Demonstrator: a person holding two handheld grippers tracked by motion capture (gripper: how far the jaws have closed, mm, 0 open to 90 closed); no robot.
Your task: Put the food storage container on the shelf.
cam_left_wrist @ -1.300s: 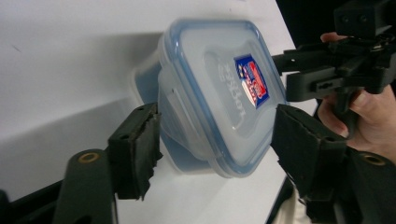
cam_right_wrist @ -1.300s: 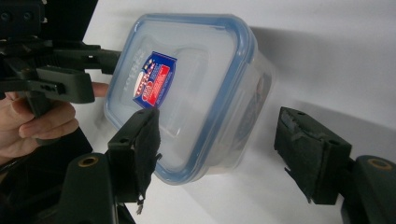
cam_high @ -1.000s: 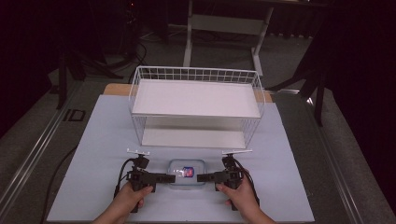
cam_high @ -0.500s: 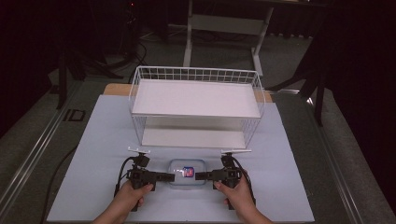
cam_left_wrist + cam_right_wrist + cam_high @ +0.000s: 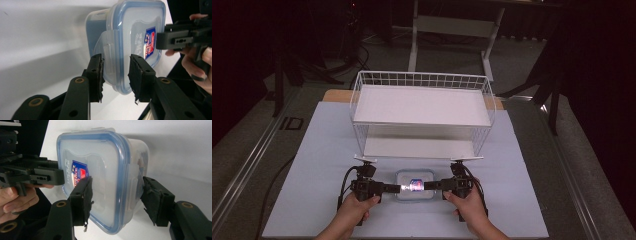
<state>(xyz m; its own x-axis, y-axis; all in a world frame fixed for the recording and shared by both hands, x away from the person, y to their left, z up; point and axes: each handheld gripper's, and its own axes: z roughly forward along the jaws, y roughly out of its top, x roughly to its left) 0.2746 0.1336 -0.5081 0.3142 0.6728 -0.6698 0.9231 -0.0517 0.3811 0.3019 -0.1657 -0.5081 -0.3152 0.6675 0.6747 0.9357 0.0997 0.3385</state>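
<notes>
A clear plastic food container [image 5: 413, 185] with a blue-rimmed lid and a red and blue label lies on the pale mat [image 5: 312, 165], just in front of the white wire shelf [image 5: 422, 105]. My left gripper [image 5: 396, 188] is at its left end. In the left gripper view that gripper [image 5: 115, 72] has both pads pressed on the lid rim and latch flap of the container [image 5: 130, 32]. My right gripper [image 5: 428, 186] is at the right end. In its own view the right gripper [image 5: 116, 197] stands wide around the container [image 5: 105, 167], with a thin gap at the far pad.
The two-tier wire shelf has a white top board and a white lower board [image 5: 417, 147], both bare, right behind the container. Mat edges run left, right and near the hands. Dark floor, a cable [image 5: 272, 185] and a table frame [image 5: 452, 25] lie beyond.
Both grippers have slid a little inward along the mat, to the container's two ends. The container has barely shifted.
</notes>
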